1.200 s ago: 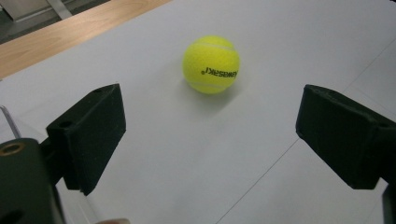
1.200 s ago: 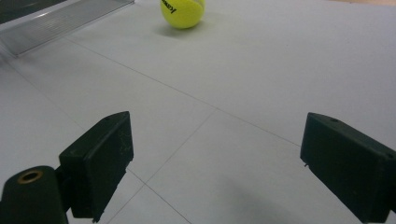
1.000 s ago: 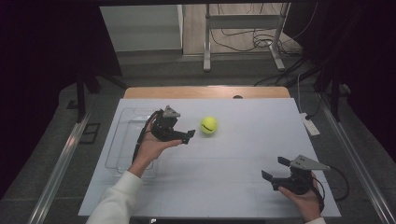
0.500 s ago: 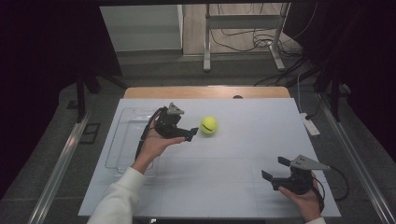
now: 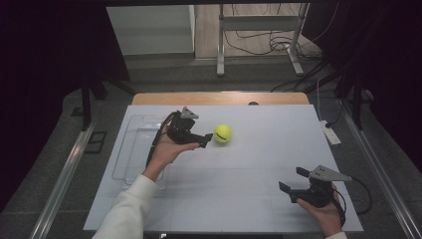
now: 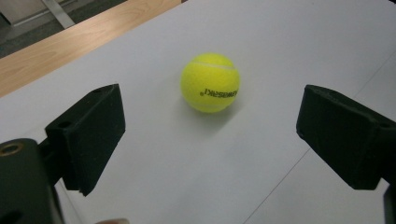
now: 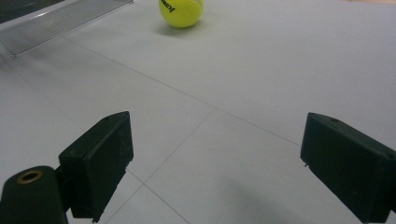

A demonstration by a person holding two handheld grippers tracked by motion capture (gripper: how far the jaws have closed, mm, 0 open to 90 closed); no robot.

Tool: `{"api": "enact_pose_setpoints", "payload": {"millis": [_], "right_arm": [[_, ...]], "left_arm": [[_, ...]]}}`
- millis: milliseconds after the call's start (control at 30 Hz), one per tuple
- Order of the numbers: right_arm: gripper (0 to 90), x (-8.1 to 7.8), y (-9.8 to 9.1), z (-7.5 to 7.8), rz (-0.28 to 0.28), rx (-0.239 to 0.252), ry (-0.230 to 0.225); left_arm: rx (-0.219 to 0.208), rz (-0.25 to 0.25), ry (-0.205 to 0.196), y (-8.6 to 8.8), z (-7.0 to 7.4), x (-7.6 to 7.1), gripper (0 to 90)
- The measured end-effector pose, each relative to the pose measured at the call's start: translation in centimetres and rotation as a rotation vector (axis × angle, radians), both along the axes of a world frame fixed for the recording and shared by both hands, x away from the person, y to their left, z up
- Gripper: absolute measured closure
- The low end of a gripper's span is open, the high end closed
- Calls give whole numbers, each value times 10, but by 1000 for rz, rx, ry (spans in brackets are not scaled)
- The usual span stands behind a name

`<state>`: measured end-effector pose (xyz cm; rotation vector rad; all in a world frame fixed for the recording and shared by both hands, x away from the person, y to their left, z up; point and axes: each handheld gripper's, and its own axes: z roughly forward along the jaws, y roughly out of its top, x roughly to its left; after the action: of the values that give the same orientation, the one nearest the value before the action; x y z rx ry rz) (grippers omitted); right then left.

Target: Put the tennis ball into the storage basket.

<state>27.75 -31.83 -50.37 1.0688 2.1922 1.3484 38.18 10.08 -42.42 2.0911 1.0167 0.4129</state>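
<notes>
A yellow-green tennis ball (image 5: 222, 133) lies on the white table top (image 5: 259, 149), left of its middle. My left gripper (image 5: 205, 140) sits just left of the ball, open, its tips a short way from it. In the left gripper view the ball (image 6: 210, 82) rests ahead, between the lines of the two spread jaws, untouched. My right gripper (image 5: 293, 180) is held near the front right corner of the table, open and empty. In the right gripper view the ball (image 7: 181, 11) lies far ahead at the top edge.
A clear plastic tray (image 5: 135, 149) lies along the table's left side, behind my left hand. A wooden strip (image 5: 219, 98) runs along the far edge. A white power strip (image 5: 330, 133) lies by the right edge. Metal rails flank the table.
My left gripper has crept a little nearer the ball. The ball and my right gripper have stayed where they were.
</notes>
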Motion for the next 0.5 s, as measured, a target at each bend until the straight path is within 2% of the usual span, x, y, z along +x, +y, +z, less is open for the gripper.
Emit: {"api": "enact_pose_setpoints", "payload": {"millis": [500], "right_arm": [[97,1,0,-1,2,-2,3]], "left_arm": [[7,4,17,-5,-2,12,92]]}}
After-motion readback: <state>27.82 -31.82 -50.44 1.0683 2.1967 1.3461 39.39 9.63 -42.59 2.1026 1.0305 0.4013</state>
